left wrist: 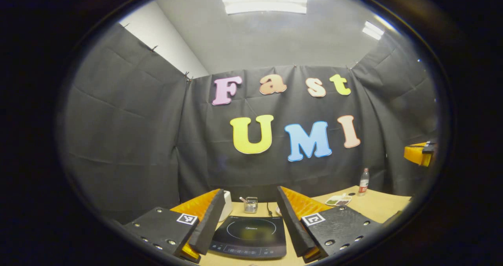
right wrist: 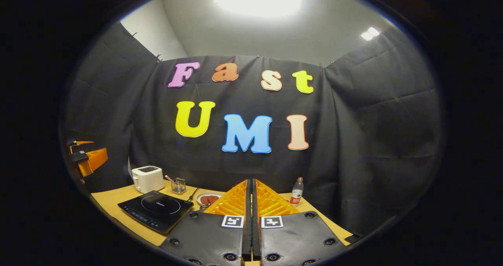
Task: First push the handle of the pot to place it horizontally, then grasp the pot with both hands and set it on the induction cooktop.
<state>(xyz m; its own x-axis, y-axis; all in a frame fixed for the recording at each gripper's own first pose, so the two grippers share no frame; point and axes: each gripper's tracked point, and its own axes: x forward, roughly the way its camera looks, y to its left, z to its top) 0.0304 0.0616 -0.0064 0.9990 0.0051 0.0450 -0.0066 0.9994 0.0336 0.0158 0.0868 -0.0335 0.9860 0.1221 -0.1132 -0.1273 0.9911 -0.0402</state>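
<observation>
While the left gripper hangs above the near edge of the tan table with its fingers spread wide, the black induction cooktop shows between them, lying flat near that edge with its glass bare; in the right gripper view the cooktop lies toward the table's left side. Behind it, toward the back edge, a small clear cup holds a thin stick, and a white toaster stands just to its left near the back left corner. A small plate with dark reddish pieces on it rests beside the cooktop's far right corner, and a flat tray with greenish and dark patches lies farther right. A clear bottle with a red label stands upright near the back right corner. The right gripper hangs over the right part of the table, its fingers pressed together with nothing between them. I cannot tell where the pot is from these views
</observation>
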